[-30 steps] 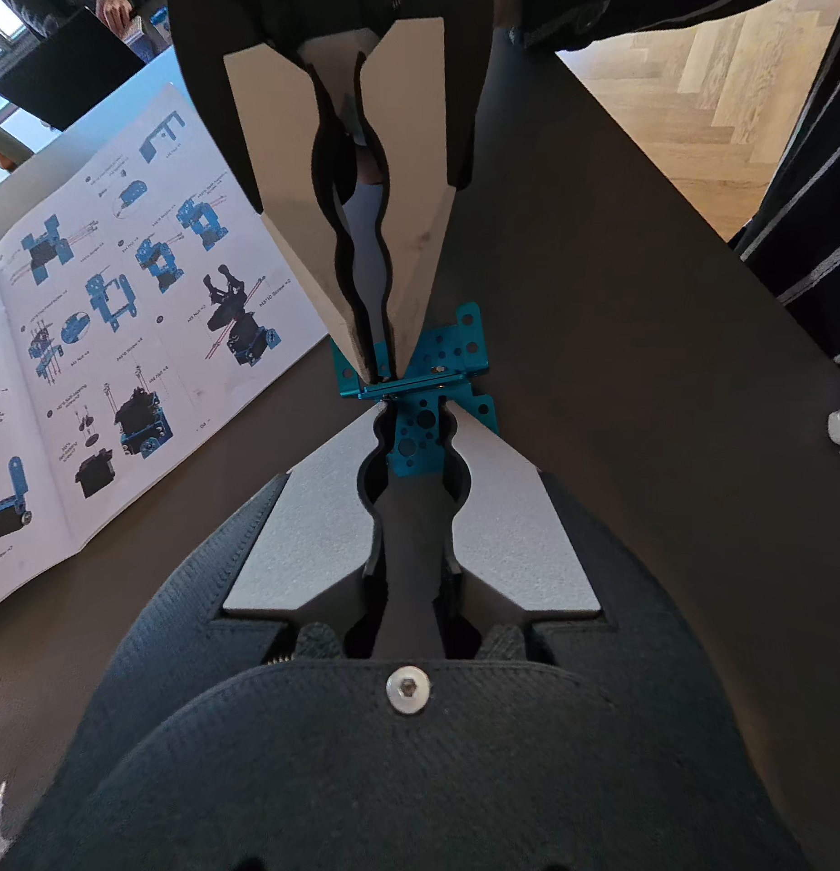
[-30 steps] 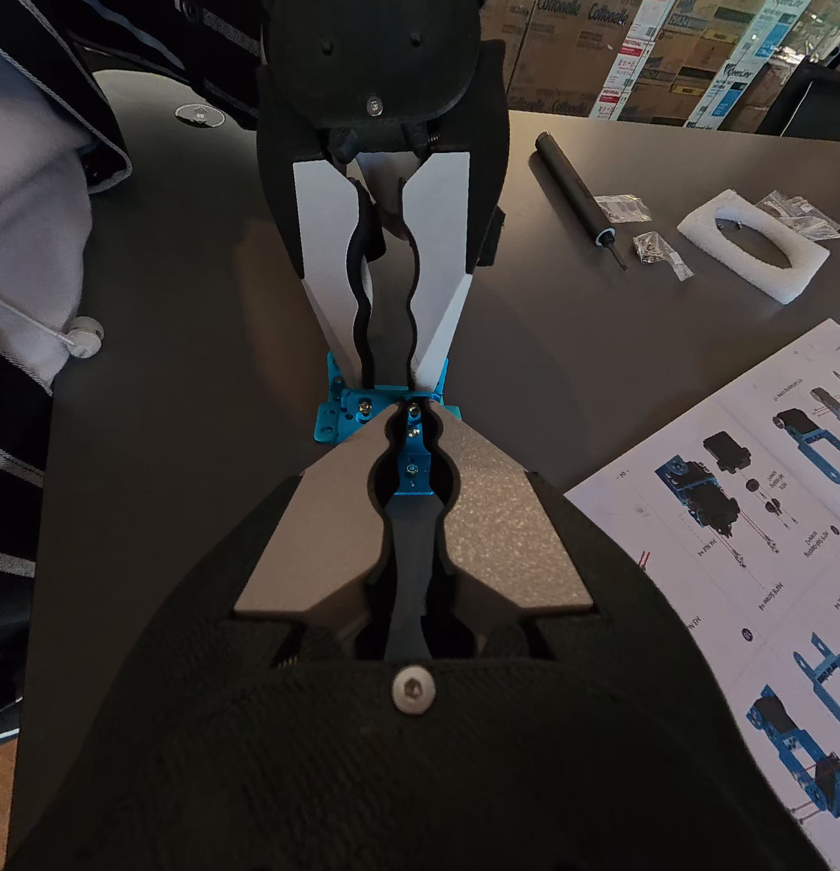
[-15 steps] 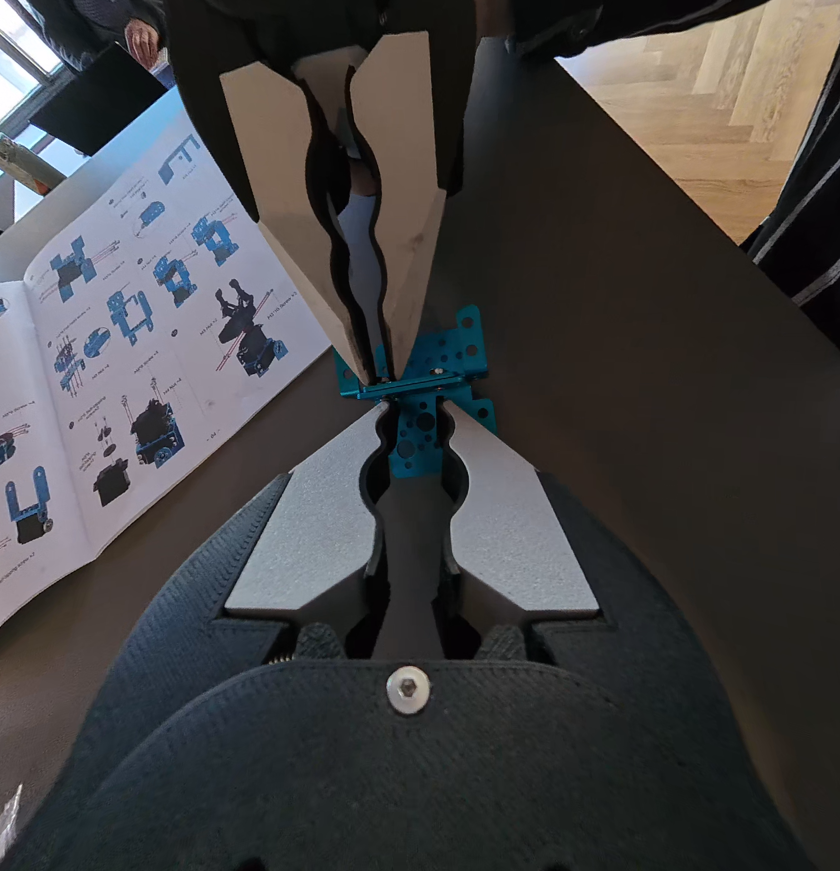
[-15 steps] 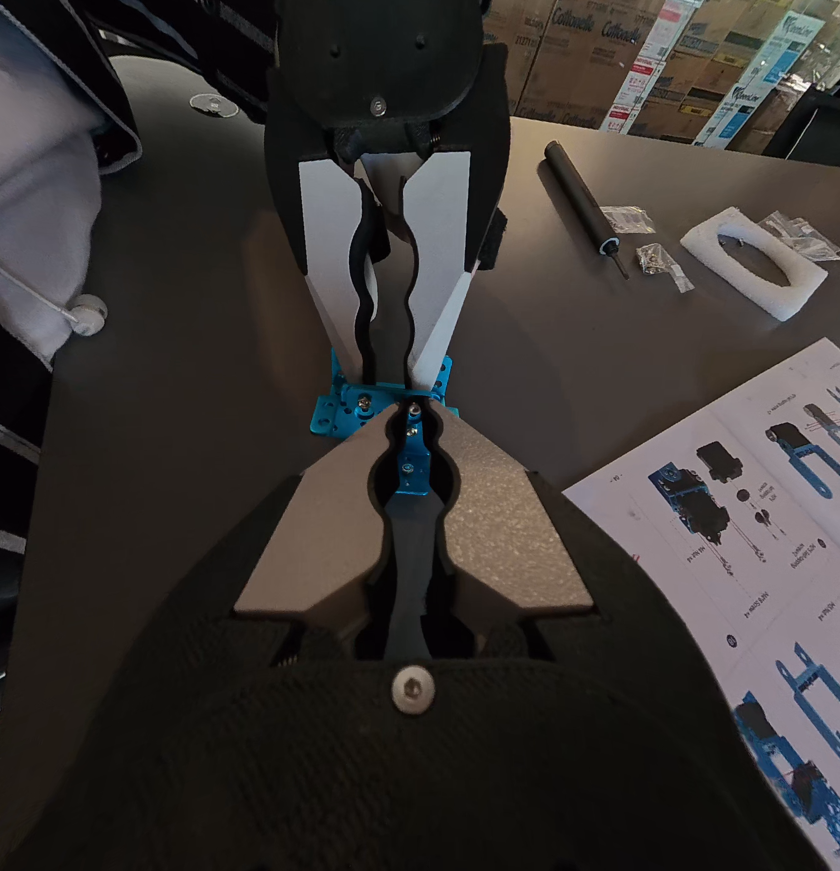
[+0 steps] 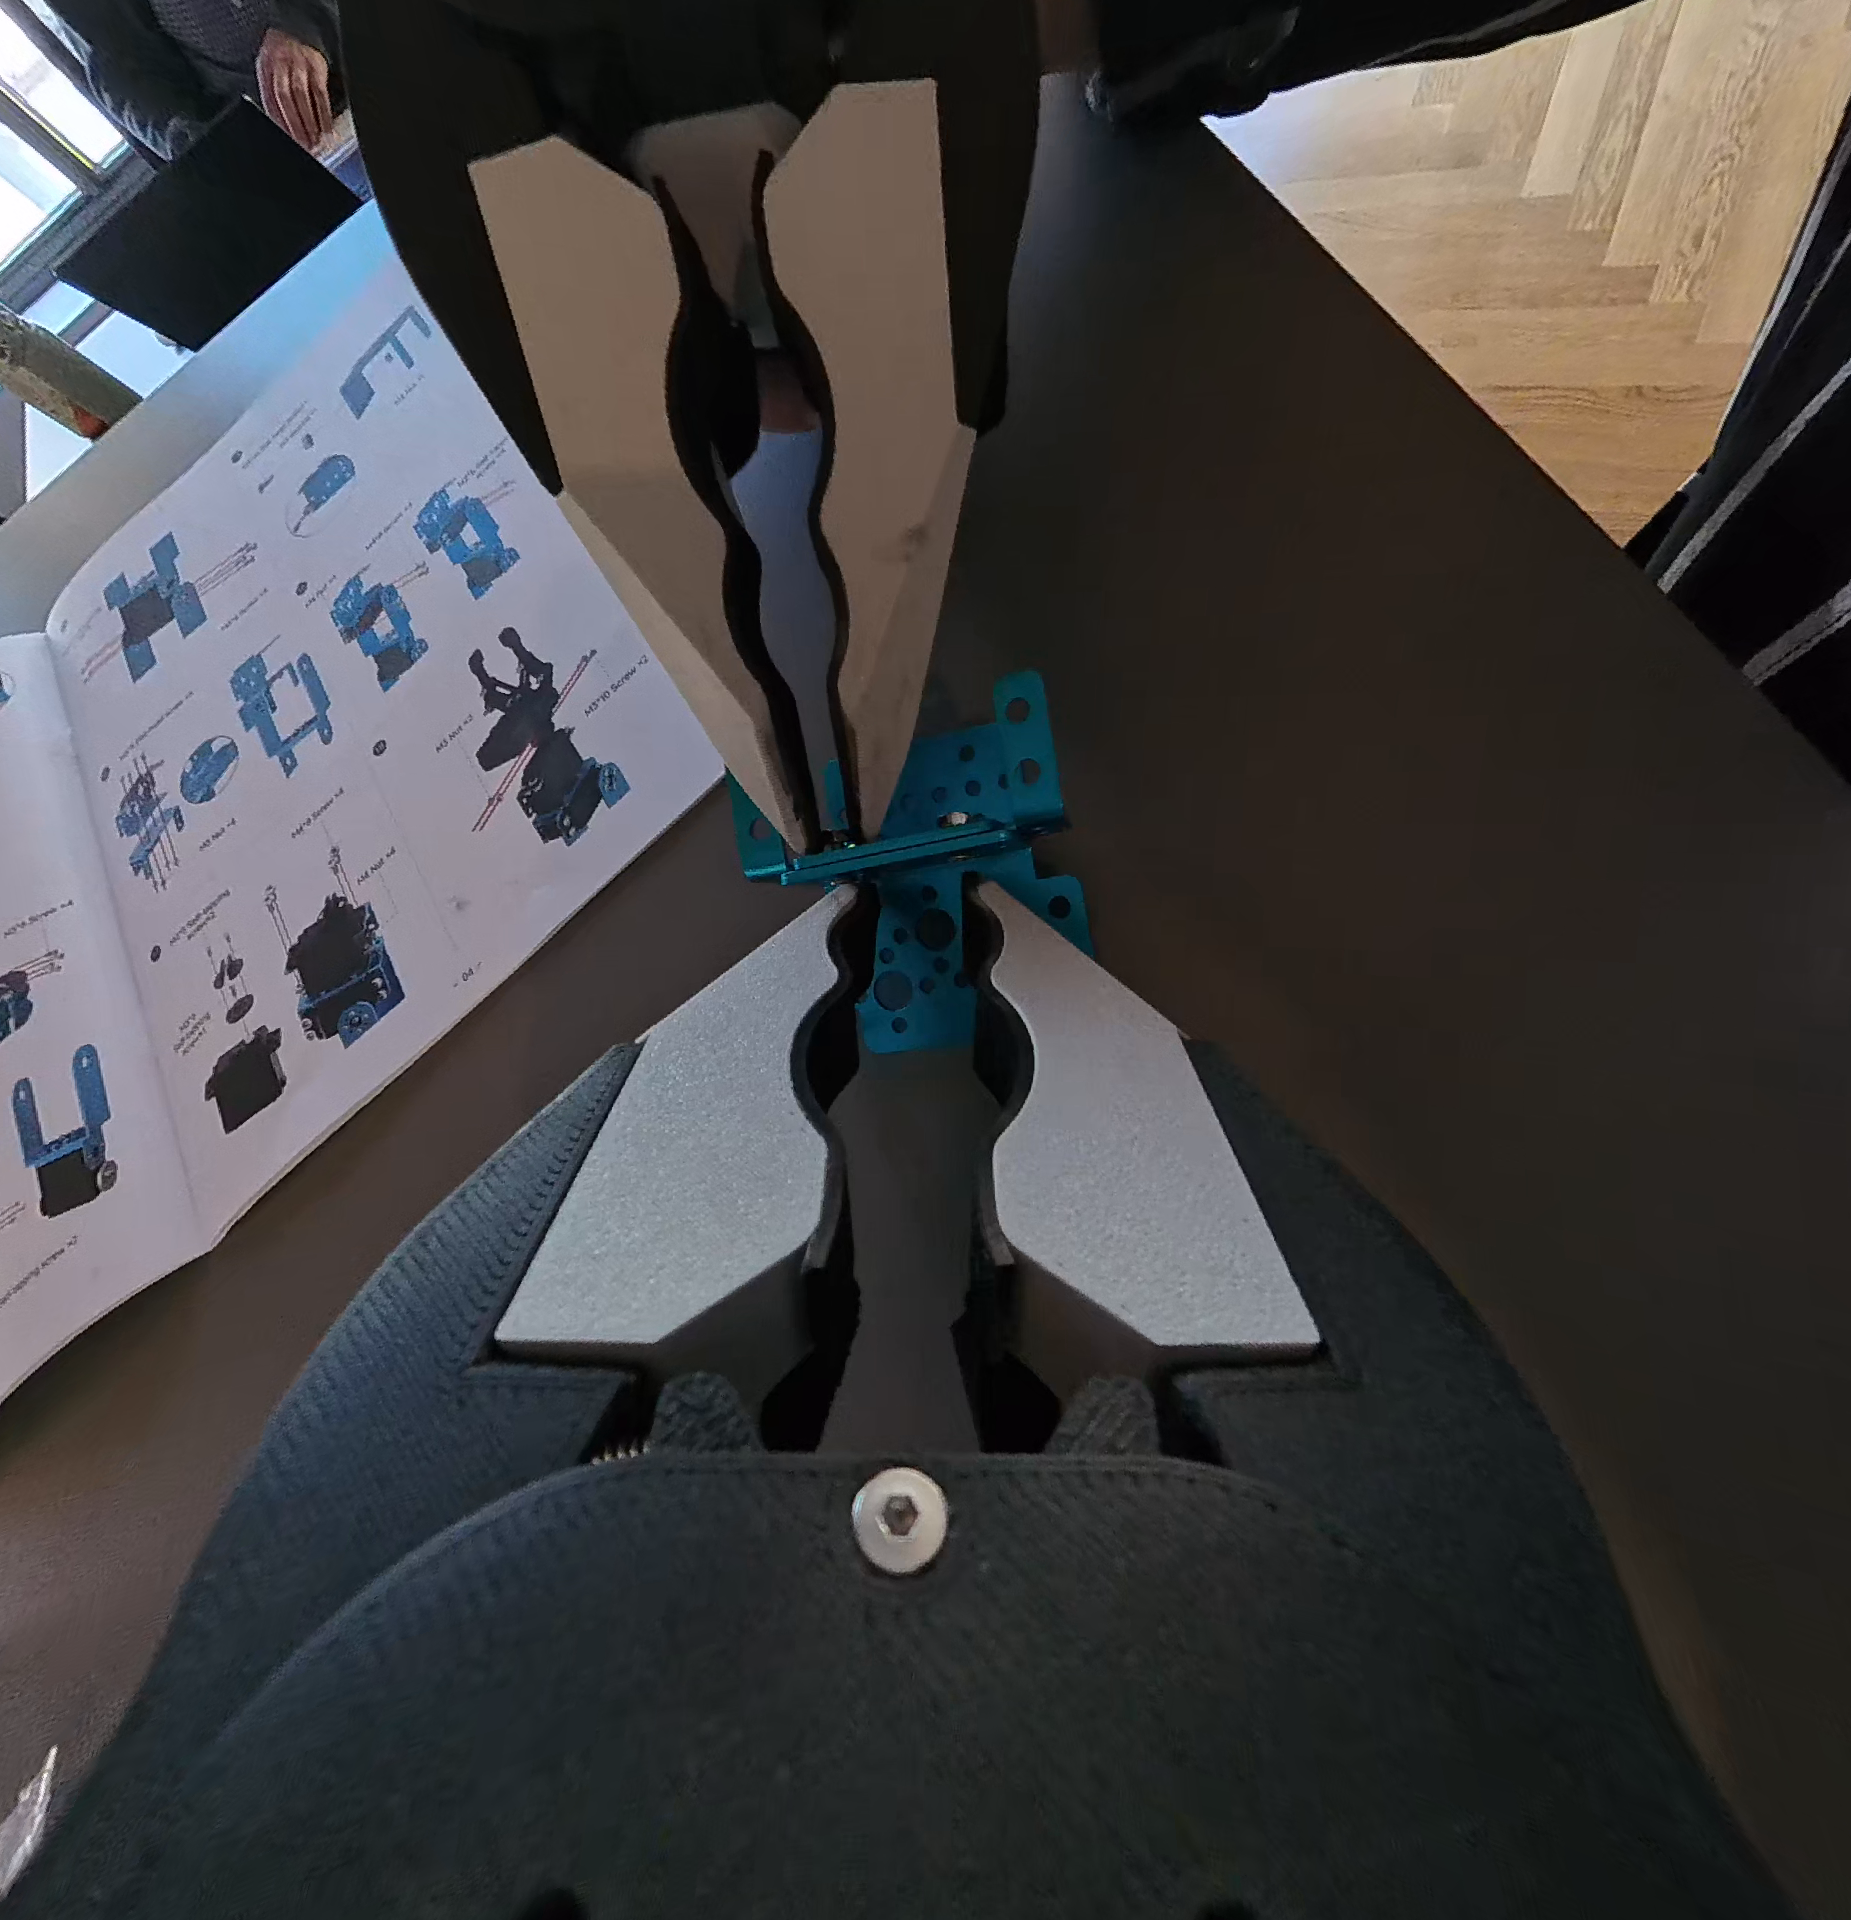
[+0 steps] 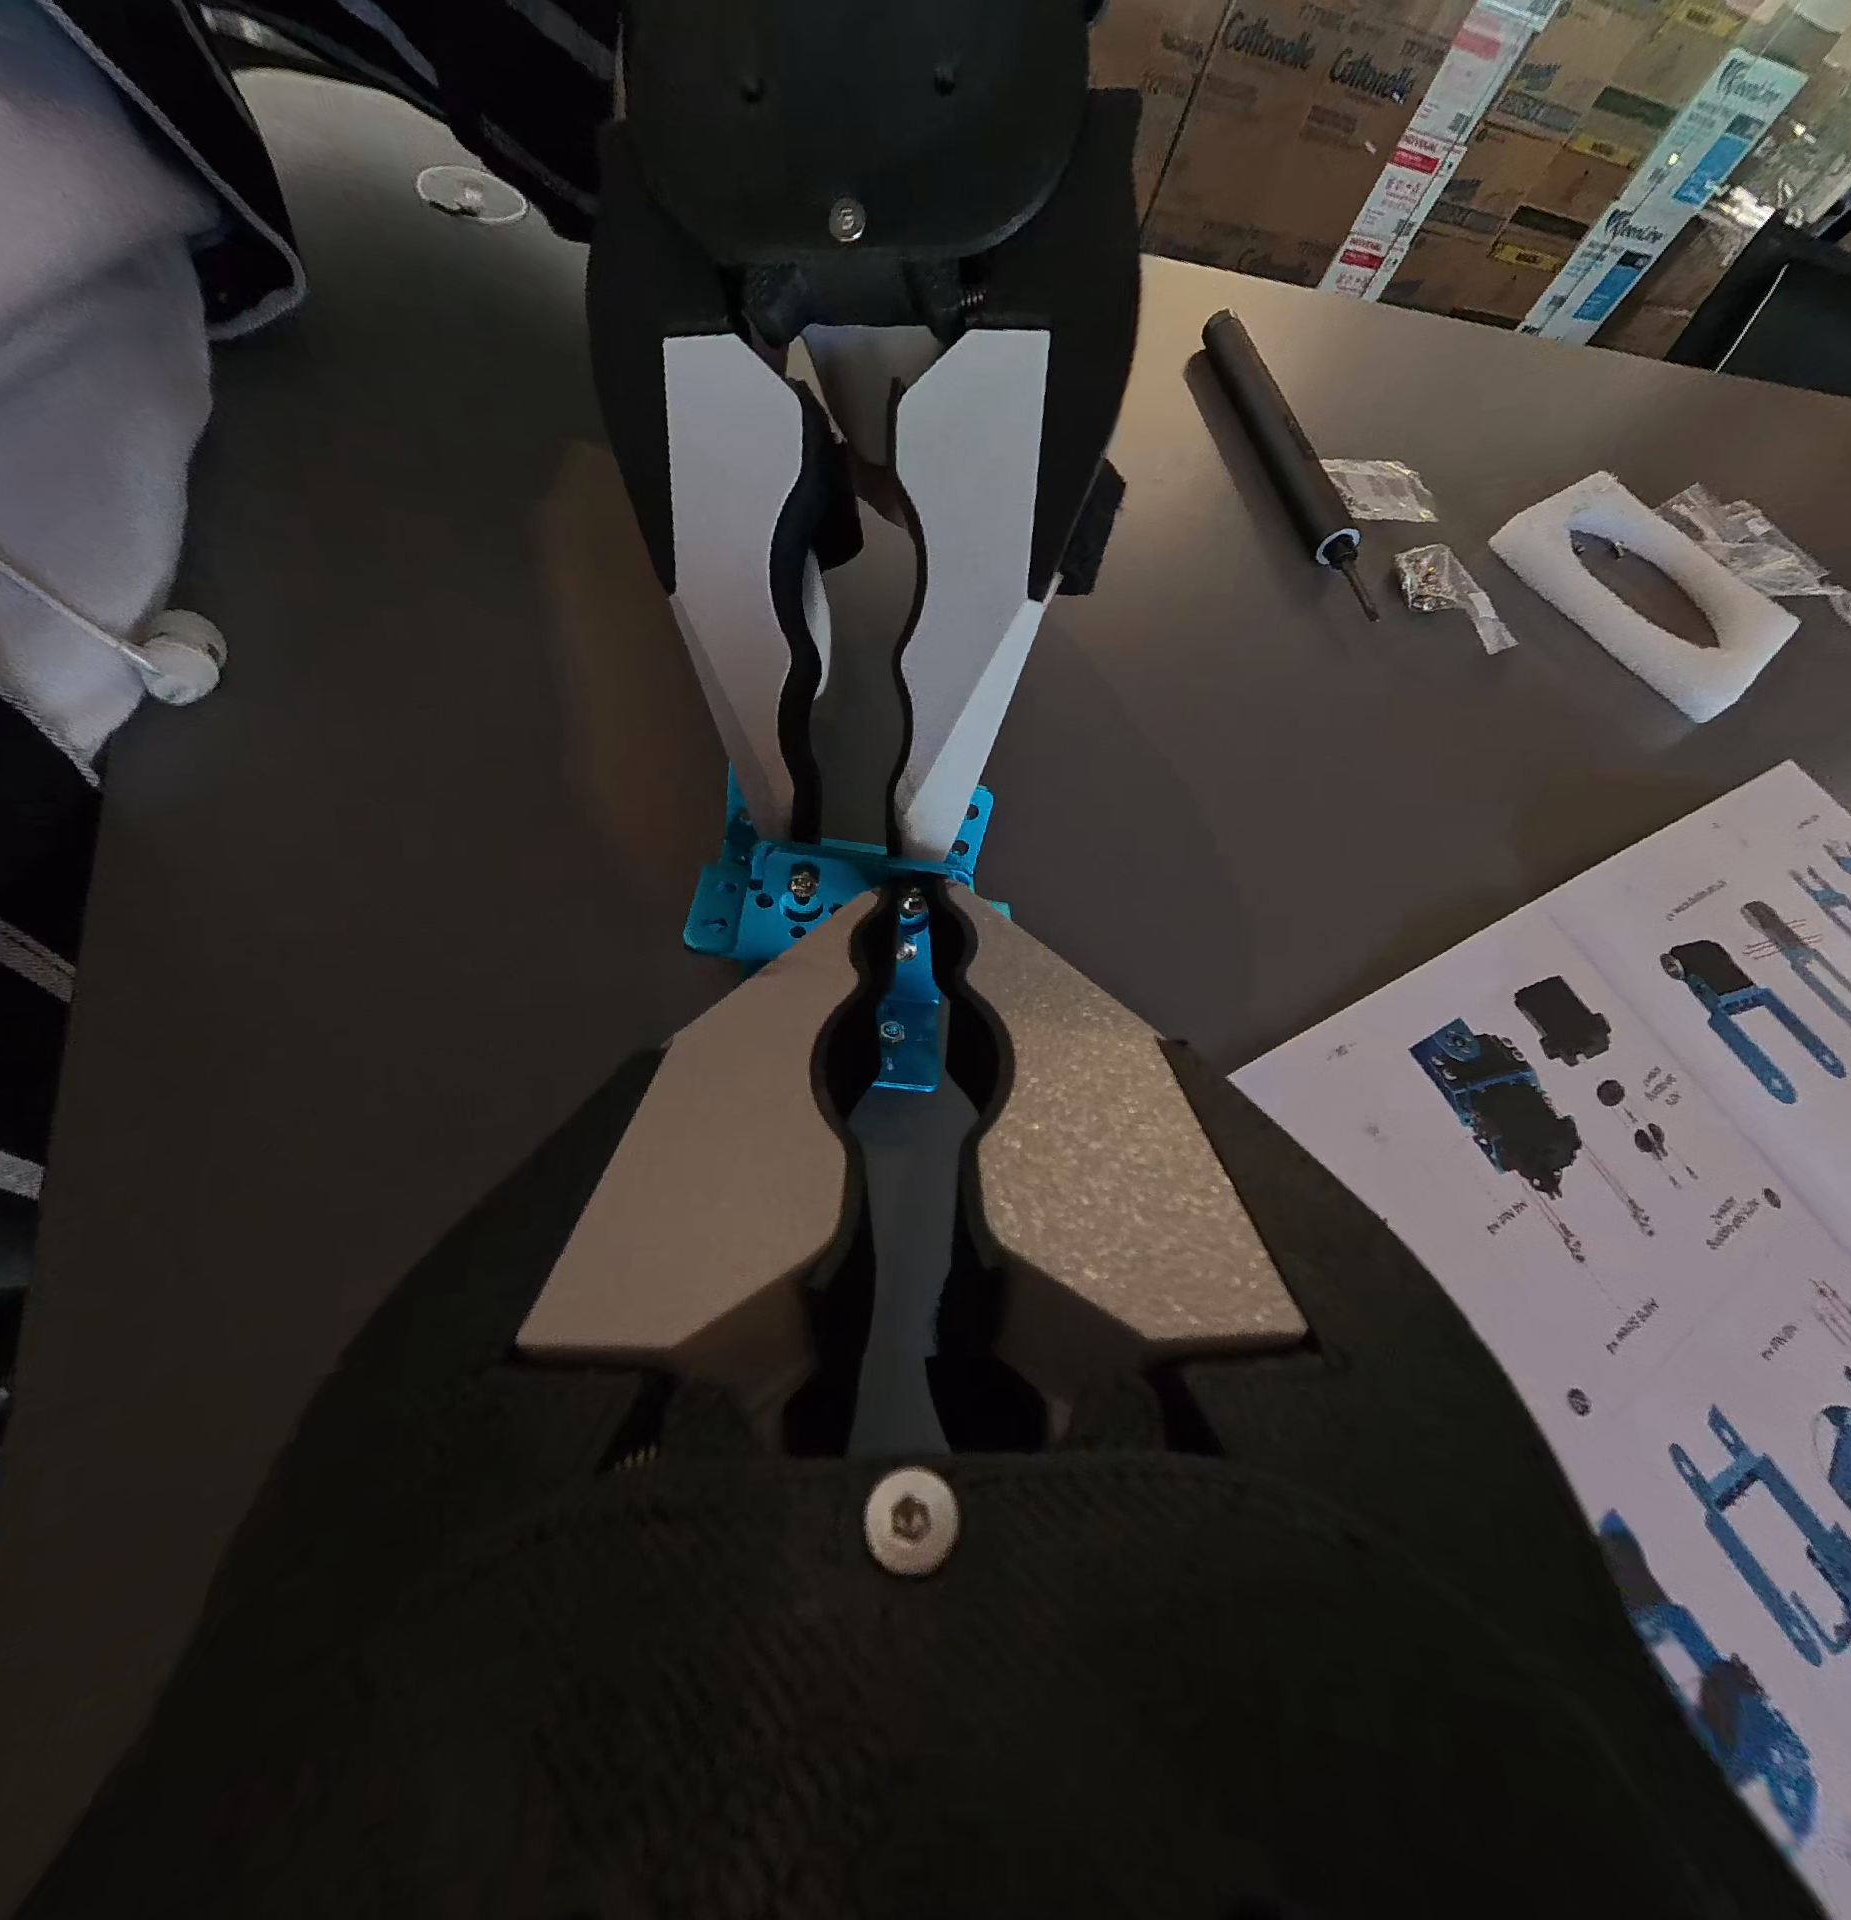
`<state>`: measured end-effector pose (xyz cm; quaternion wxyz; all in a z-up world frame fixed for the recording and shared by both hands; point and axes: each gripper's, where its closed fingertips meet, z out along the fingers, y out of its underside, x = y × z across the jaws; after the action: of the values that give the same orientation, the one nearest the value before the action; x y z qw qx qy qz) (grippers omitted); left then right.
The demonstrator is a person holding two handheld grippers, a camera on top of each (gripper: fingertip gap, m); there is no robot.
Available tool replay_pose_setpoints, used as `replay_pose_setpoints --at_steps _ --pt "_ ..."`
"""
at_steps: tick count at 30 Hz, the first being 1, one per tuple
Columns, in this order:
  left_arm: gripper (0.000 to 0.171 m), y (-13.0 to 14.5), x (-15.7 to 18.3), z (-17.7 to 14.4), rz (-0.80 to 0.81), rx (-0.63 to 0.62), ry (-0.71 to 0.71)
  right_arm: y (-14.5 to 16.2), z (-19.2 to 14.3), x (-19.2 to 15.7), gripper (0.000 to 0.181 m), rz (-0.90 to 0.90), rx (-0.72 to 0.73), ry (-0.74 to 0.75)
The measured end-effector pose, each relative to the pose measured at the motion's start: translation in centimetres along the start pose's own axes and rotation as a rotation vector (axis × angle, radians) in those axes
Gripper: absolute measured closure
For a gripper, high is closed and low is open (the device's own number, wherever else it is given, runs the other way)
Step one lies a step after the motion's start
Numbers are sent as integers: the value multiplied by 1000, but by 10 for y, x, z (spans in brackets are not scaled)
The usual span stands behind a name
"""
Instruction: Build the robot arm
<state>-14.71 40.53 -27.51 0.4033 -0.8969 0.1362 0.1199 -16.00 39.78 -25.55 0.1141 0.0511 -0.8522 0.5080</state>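
A blue metal bracket assembly (image 5: 988, 779), made of perforated plates joined with screws, is held just above the dark table (image 5: 1368, 987) by both grippers. My left gripper (image 5: 919, 899) is shut across the width of one perforated plate. My right gripper (image 5: 833, 831) comes from the opposite side and pinches the assembly's thin cross plate. In the right wrist view my right gripper (image 6: 913, 899) is shut on a thin upright blue plate (image 6: 910, 1029) with screw heads, and the left gripper (image 6: 859, 831) clamps the far part. The two grippers' tips nearly meet.
An open instruction manual (image 5: 277, 779) lies beside the bracket and also shows in the right wrist view (image 6: 1627, 1195). A black screwdriver (image 6: 1274, 436), small screw bags (image 6: 1440, 582) and a white foam piece (image 6: 1648, 603) lie farther off. The table edge borders wooden floor (image 5: 1575, 260). A person's white garment (image 6: 59, 416) is close. Both grippers' tips are close together, under 4 cm apart. Both grippers' tips are roughly 30 cm from the black screwdriver (image 6: 1274, 436).
Both grippers keep their hold on the blue bracket. The pair has shifted and turned slightly over the table, so the manual sits a little differently in both views.
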Motion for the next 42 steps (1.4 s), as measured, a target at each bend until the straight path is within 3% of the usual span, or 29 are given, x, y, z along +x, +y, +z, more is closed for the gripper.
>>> replay_pose_setpoints --at_steps 11,26,42 --pt "156 0 0 0 4 -3 -2 0 -1 1 176 60 8 6" --pt "150 -2 0 1 -64 9 29 3 -2 4 176 -71 -37 108" --pt "147 -2 -1 2 -79 13 39 2 -3 5 177 -58 -21 104"
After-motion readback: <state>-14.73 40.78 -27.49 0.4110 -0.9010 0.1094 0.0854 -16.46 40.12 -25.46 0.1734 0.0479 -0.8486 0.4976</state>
